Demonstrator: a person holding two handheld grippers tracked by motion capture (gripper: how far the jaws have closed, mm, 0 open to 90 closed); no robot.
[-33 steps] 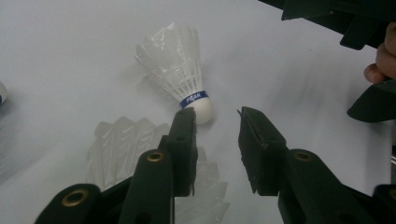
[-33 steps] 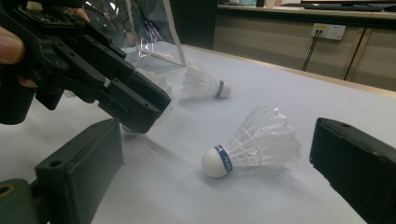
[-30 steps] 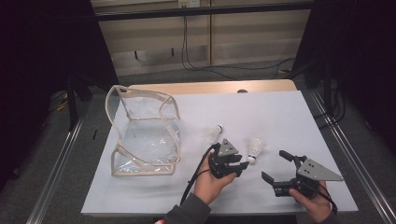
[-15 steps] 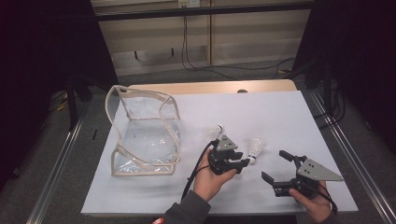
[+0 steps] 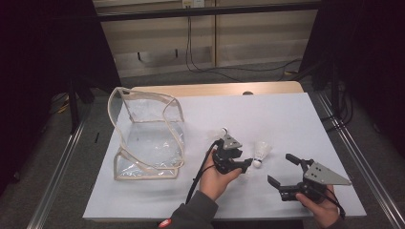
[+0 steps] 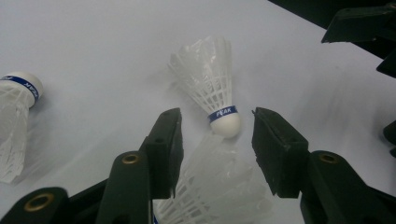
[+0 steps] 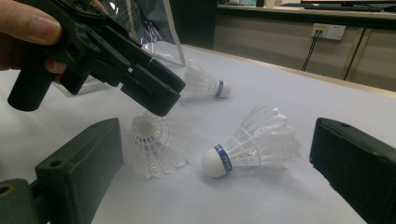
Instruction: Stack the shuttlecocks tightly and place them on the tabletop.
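Left tool (image 5: 239,162) jaws opening, shuttlecock (image 7: 156,142) coming free.
It is dropping onto the worktop (image 5: 286,119) beside 2 others; right tool (image 5: 284,171) is waiting wide, holding nothing.

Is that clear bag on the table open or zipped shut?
Open. The bag lies with its beige-edged flap lifted, the mouth gaping towards the shuttlecocks.
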